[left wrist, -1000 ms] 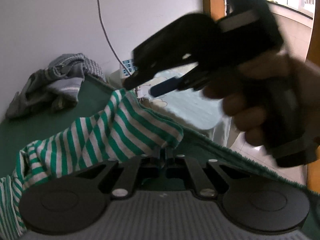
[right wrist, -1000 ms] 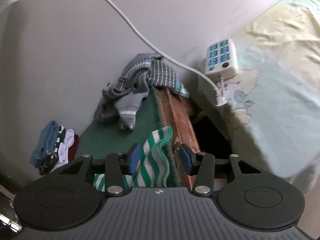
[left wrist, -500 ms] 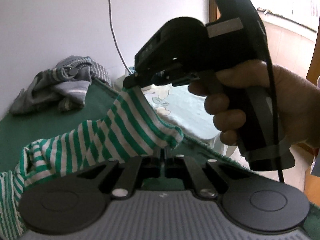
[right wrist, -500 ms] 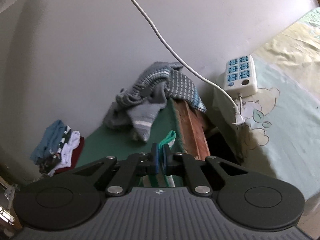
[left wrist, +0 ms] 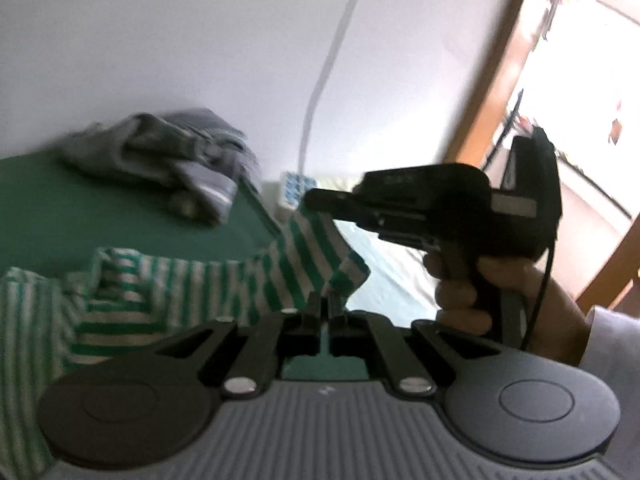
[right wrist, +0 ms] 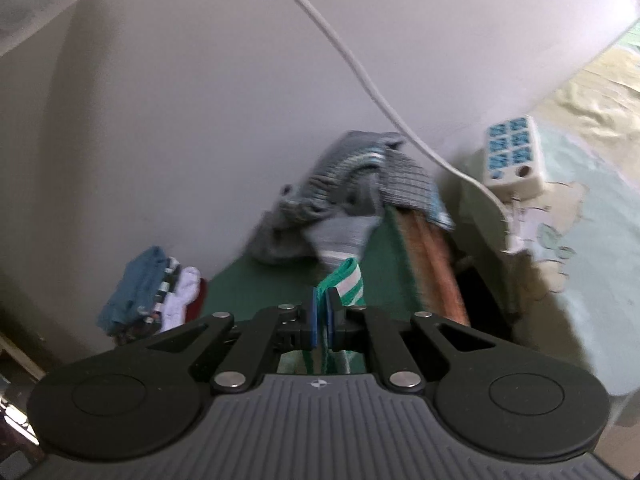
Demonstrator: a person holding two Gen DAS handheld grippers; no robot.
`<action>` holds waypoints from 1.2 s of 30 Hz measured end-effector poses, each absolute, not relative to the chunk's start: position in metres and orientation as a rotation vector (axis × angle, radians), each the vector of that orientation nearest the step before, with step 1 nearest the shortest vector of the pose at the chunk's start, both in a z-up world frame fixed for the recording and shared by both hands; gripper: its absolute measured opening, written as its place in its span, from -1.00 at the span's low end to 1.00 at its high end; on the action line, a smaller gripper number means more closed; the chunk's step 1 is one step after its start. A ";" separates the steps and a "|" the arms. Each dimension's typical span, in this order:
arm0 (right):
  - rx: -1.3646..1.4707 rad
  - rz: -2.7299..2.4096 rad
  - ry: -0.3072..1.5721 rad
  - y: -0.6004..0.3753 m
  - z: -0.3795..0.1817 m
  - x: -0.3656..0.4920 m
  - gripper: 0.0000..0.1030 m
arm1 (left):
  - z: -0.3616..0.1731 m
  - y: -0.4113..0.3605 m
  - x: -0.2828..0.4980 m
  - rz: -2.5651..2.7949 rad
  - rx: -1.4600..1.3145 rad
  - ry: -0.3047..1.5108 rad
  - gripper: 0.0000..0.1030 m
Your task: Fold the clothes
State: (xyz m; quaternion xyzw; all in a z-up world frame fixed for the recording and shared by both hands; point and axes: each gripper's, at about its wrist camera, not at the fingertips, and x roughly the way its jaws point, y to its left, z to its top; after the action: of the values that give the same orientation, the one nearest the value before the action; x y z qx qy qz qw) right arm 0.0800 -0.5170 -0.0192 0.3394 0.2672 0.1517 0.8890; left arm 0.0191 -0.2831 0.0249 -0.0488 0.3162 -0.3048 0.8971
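A green-and-white striped garment (left wrist: 192, 280) hangs stretched above the green table (left wrist: 60, 216). My left gripper (left wrist: 324, 304) is shut on one corner of it, low in the left wrist view. The right gripper (left wrist: 316, 200), held by a hand (left wrist: 472, 296), pinches another corner further up and to the right. In the right wrist view my right gripper (right wrist: 321, 308) is shut on a folded edge of the striped garment (right wrist: 346, 284), which sticks up between the blue pads (right wrist: 312, 320). The rest of the cloth trails down to the left.
A grey heap of clothes (right wrist: 352, 196) lies at the table's far end by the wall. A small stack of folded clothes (right wrist: 156, 292) sits at the left. A white power strip (right wrist: 514, 156) with a cord (right wrist: 360, 68) rests on the pale bed (right wrist: 592, 240) to the right.
The right gripper closed on the striped edge and rose a little. My left gripper lifted and rolled, pulling the cloth up off the table; the right gripper now sits lower and more level in its view.
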 end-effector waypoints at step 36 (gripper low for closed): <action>0.510 0.553 0.738 -0.202 -0.006 0.113 -0.90 | -0.010 0.003 0.012 -0.477 -0.190 0.721 -0.10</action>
State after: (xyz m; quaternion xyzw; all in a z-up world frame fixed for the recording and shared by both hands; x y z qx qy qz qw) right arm 0.1131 -0.2019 -0.0060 0.2435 0.3522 0.2640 0.8643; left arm 0.0123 0.0030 -0.0104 -0.0918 0.3487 -0.2309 0.9037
